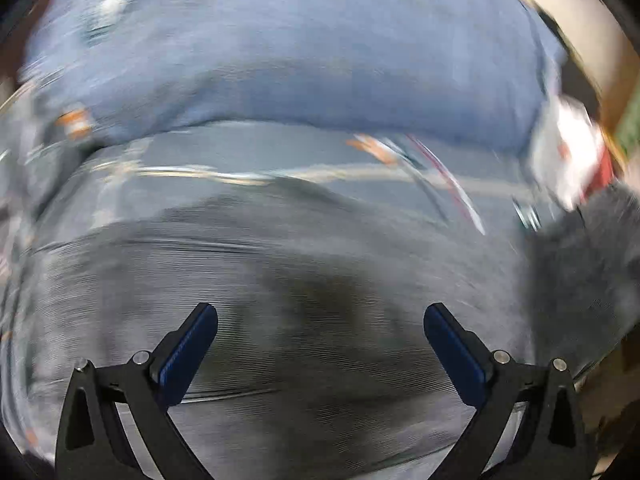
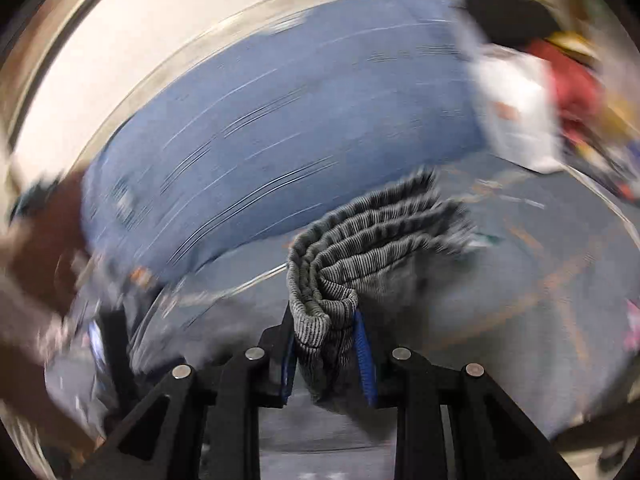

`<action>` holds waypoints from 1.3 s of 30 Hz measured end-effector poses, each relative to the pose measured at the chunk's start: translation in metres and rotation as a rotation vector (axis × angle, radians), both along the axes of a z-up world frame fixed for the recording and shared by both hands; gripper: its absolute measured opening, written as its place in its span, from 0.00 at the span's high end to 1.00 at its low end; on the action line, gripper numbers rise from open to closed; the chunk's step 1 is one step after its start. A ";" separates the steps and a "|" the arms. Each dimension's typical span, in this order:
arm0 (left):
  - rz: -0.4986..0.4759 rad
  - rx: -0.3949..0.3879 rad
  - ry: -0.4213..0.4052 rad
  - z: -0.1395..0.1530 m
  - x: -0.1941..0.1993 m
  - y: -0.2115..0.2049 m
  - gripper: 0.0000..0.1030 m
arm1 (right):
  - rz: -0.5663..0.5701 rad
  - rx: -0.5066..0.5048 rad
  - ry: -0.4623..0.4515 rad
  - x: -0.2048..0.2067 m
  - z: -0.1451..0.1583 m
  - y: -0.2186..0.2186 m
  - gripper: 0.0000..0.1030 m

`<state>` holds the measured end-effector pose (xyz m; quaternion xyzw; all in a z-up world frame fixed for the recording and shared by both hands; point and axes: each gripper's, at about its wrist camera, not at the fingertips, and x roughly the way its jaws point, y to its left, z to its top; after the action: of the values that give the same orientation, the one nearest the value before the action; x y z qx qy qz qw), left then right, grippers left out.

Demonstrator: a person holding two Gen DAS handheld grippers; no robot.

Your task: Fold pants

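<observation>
We look from each wrist forward along its tongs, close over the glass table [image 1: 280,168]. Both blurred views share the blue cloth [image 1: 300,60] across the upper frame and a white item [image 2: 516,112] at upper right.

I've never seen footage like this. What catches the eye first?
In the right view, the right claw is shut on a bunched grey ribbed pants fabric at centre. Behind it spreads a large blue denim cloth. In the left view, the left claw stands wide open over blurred grey fabric.
</observation>
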<state>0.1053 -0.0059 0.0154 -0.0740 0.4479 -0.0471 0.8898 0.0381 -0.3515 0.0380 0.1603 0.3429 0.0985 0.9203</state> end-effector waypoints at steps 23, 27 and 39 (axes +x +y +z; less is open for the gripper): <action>-0.124 0.159 0.096 -0.019 -0.041 -0.030 0.01 | 0.175 0.562 0.408 0.021 -0.159 0.017 0.27; -0.132 0.218 0.142 -0.050 -0.051 -0.035 0.00 | 0.222 0.548 0.342 0.030 -0.126 0.007 0.27; -0.141 0.195 0.071 -0.032 -0.069 -0.028 0.00 | 0.224 0.687 0.422 0.172 -0.146 0.013 0.20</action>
<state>0.0365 -0.0341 -0.0162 0.0428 0.4855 -0.0630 0.8709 0.2098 -0.3387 -0.1083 0.4365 0.4864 0.2714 0.7065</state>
